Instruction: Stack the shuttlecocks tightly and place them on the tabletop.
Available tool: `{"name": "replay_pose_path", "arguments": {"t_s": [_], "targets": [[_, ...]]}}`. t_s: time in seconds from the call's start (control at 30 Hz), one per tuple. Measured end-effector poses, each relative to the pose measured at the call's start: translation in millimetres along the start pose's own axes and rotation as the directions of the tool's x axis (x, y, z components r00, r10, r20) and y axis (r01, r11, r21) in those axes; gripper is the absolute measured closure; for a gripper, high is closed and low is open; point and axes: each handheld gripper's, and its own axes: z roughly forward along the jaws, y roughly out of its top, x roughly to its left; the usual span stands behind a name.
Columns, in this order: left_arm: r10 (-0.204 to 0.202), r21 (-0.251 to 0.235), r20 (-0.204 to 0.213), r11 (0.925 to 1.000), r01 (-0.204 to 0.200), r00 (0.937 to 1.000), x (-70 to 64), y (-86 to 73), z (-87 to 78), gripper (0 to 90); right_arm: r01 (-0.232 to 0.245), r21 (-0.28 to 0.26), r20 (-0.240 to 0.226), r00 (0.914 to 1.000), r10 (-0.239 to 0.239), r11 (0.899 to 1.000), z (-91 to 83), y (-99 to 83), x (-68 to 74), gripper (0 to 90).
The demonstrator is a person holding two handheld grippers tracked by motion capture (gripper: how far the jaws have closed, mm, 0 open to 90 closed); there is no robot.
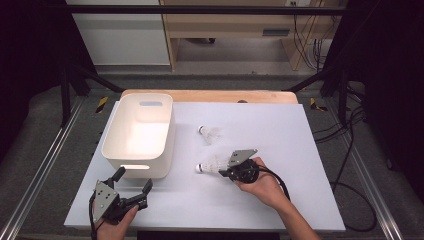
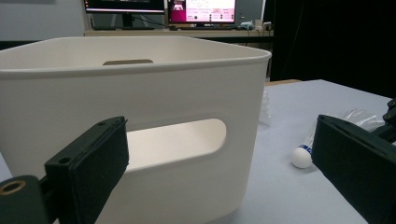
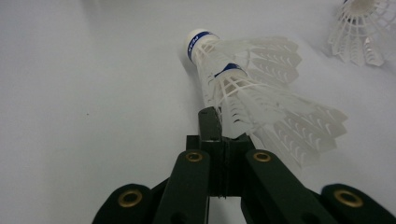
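Right tongs pinching a shuttlecock by its skirt, just beside the white bin.

The shuttlecock lies on the table near the bin's right front corner, and the right tongs are closed together on its plastic skirt, cork end pointing toward the bin. I'd judge it feather-light and springy, the thin lattice easy to crush, so a gentle grip low on the skirt near the cork looks safest. A second shuttlecock rests a little farther back, apart from it. The bin stands tall-walled to the left, open on top, so the lift needs to clear its rim. The left tongs hover spread apart before the bin's handle slot, holding nothing. Bare table stretches to the right.
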Motion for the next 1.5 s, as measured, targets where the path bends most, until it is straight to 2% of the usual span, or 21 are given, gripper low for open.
{"name": "replay_pose_path", "arguments": {"t_s": [0.67,1.0,1.23,1.4,1.5], "targets": [[0.003,0.003,0.004,1.0,-0.003,1.0,-0.3,0.0,0.4,4.3,0.019,0.006,-0.031,0.9994,-0.018,1.0,4.0,1.5,8.4,90.0],[0.002,0.004,0.007,1.0,-0.002,1.0,-1.0,-0.2,0.9,4.3,0.002,-0.008,-0.008,1.0,-0.002,1.0,10.4,5.7,11.2,89.8],[0.004,0.004,0.009,1.0,-0.004,1.0,-1.1,-0.1,0.8,4.3,0.012,0.0,-0.009,0.9999,-0.012,1.0,14.4,7.1,13.7,89.3],[0.003,0.004,0.01,1.0,-0.003,0.9999,-1.4,-0.1,0.9,4.3,0.008,0.005,-0.004,1.0,-0.008,1.0,13.8,5.8,12.7,85.3],[0.003,0.004,0.01,1.0,-0.003,1.0,-1.3,-0.1,0.9,4.3,0.002,0.01,0.007,1.0,-0.002,1.0,13.0,4.2,13.0,78.3]]}}
